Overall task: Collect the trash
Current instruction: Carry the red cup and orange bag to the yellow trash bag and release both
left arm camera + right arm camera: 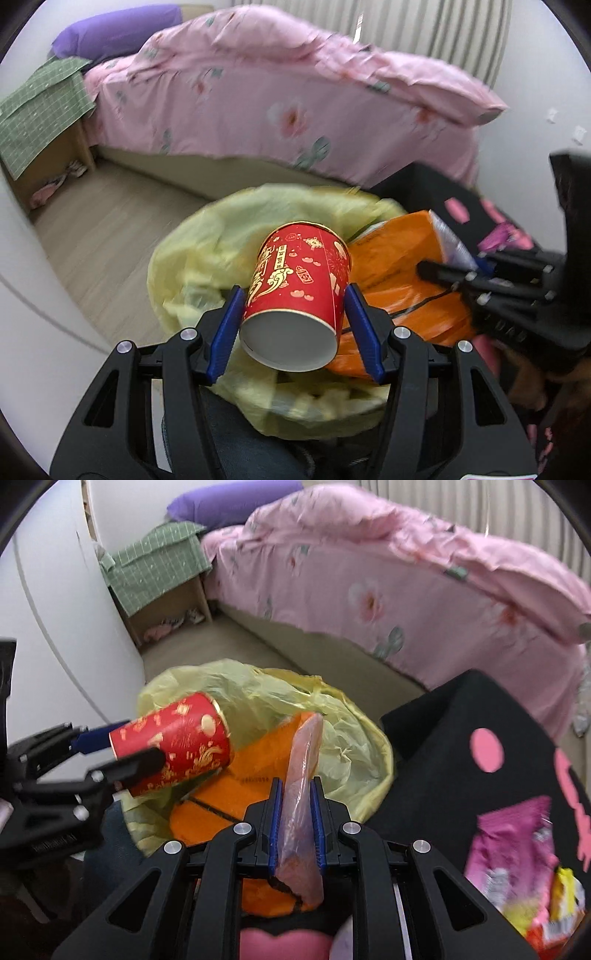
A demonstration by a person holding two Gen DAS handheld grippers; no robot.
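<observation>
Between left claw [293, 295] pads, red cup [299, 284], over yellow bag [192, 251]

The left gripper [293, 291] sat with its blue pads [226, 325] pressed on both sides of a red paper cup [295, 291], holding it tipped on its side. The right gripper [297, 794] had its jaws nearly together, pinching an orange wrapper [301, 812] edge-on.
</observation>
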